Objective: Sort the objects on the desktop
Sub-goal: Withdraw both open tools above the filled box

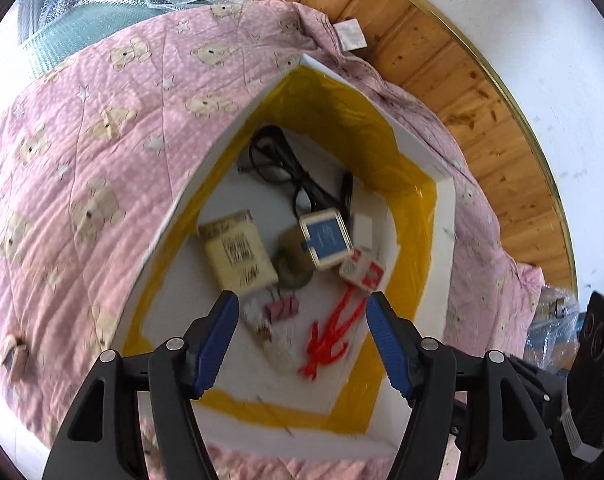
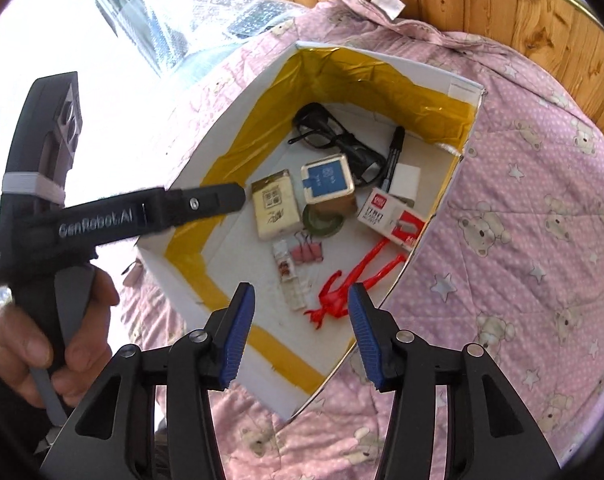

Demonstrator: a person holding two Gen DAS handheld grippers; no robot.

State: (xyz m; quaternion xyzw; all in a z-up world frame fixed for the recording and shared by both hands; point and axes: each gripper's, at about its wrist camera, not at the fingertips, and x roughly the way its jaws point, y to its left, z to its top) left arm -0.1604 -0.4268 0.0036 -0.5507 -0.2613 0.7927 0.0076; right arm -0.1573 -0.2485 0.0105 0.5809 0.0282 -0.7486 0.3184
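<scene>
Below both tongs, wide apart: left tongs (image 1: 302,312), right tongs (image 2: 301,300), red figure (image 2: 352,278) in box (image 2: 386,66).

A pink quilt (image 2: 522,216) printed with teddy bears and white stars covers the surface. A white fabric label (image 1: 351,34) sits at its far edge. Behind it runs a wood-plank panel (image 1: 454,60) trimmed with a brass strip (image 1: 514,100). Bubble wrap (image 2: 206,28) lies crumpled beyond the quilt.

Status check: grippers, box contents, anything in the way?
Left gripper open, empty. Right gripper open, empty, above the red figure. Everything sits in the white box: glasses, pen, pink clips. Nothing in the way.
</scene>
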